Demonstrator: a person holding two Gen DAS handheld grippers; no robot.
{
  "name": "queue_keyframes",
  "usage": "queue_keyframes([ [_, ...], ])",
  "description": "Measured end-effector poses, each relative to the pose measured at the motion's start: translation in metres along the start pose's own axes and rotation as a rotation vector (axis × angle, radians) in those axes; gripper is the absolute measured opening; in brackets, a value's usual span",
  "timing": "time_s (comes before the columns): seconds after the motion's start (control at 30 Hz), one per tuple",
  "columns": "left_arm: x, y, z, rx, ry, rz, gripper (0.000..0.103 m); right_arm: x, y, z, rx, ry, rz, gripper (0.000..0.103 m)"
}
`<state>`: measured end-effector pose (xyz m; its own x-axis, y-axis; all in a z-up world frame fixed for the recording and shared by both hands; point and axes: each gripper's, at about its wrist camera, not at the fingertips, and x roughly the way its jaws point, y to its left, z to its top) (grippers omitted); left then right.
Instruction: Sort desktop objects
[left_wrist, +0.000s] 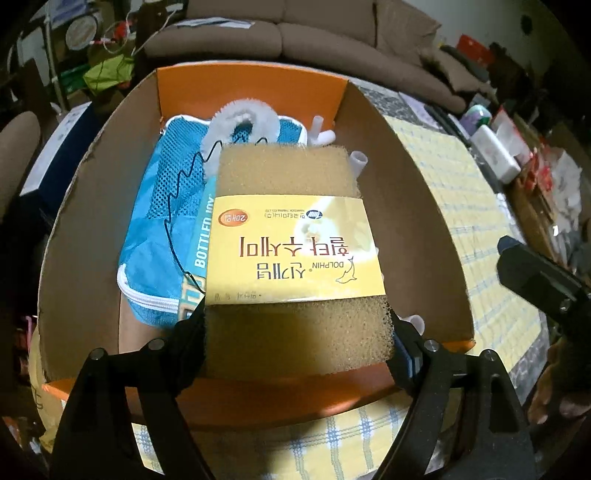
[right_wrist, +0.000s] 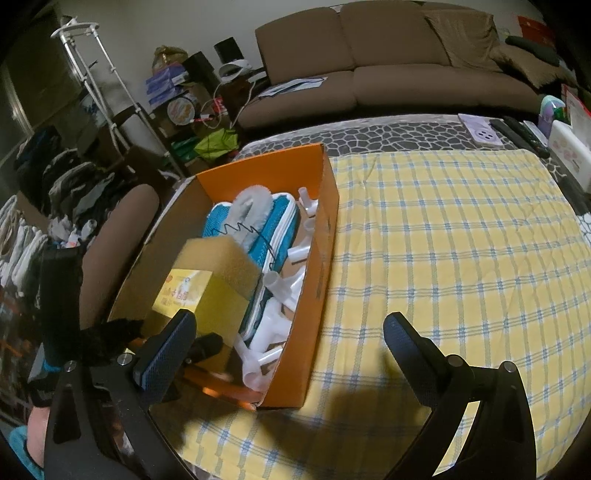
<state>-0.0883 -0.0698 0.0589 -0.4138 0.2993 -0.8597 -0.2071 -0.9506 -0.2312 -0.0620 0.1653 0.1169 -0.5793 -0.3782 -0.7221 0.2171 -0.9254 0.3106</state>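
Note:
My left gripper (left_wrist: 297, 332) is shut on a tan sponge pack (left_wrist: 295, 240) with a yellow Korean label and holds it over the open orange cardboard box (left_wrist: 424, 229). In the box lie a blue mesh pouch (left_wrist: 166, 206), a white fluffy brush (left_wrist: 243, 118) and white plastic tubes (left_wrist: 358, 160). In the right wrist view the sponge pack (right_wrist: 210, 273) hangs over the box (right_wrist: 321, 236), with the pouch (right_wrist: 273, 225) and tubes (right_wrist: 280, 288) below it. My right gripper (right_wrist: 290, 349) is open and empty above the box's near corner and the yellow checked cloth (right_wrist: 461, 258).
A brown sofa (right_wrist: 388, 55) stands behind the table. A purple device (right_wrist: 484, 134), remotes and a white box (right_wrist: 569, 155) lie at the table's far right edge. A brown chair (right_wrist: 118, 229) and floor clutter are to the left.

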Motion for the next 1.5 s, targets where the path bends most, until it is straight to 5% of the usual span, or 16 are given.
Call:
queue_keyframes([
  [0.1, -0.007, 0.003, 0.000, -0.018, -0.027, 0.003, 0.093, 0.001, -0.002, -0.001, -0.006, 0.003, -0.017, 0.102],
  [0.53, -0.056, 0.048, -0.006, -0.190, -0.197, -0.097, 0.101, -0.002, -0.009, -0.006, -0.010, 0.006, -0.047, 0.102],
  [0.77, -0.034, 0.031, -0.007, -0.080, -0.144, -0.005, 0.088, -0.003, 0.000, -0.008, -0.062, 0.006, -0.072, 0.102],
  [0.97, -0.021, 0.007, -0.011, -0.003, -0.130, 0.030, 0.089, 0.001, -0.001, -0.010, -0.064, 0.024, -0.075, 0.102],
  [1.33, -0.048, 0.030, -0.011, -0.080, -0.200, 0.028, 0.091, 0.001, -0.004, -0.011, -0.065, 0.024, -0.078, 0.102],
  [1.5, -0.036, 0.038, -0.012, -0.064, -0.158, 0.056, 0.089, 0.000, -0.003, -0.013, -0.069, 0.025, -0.080, 0.102],
])
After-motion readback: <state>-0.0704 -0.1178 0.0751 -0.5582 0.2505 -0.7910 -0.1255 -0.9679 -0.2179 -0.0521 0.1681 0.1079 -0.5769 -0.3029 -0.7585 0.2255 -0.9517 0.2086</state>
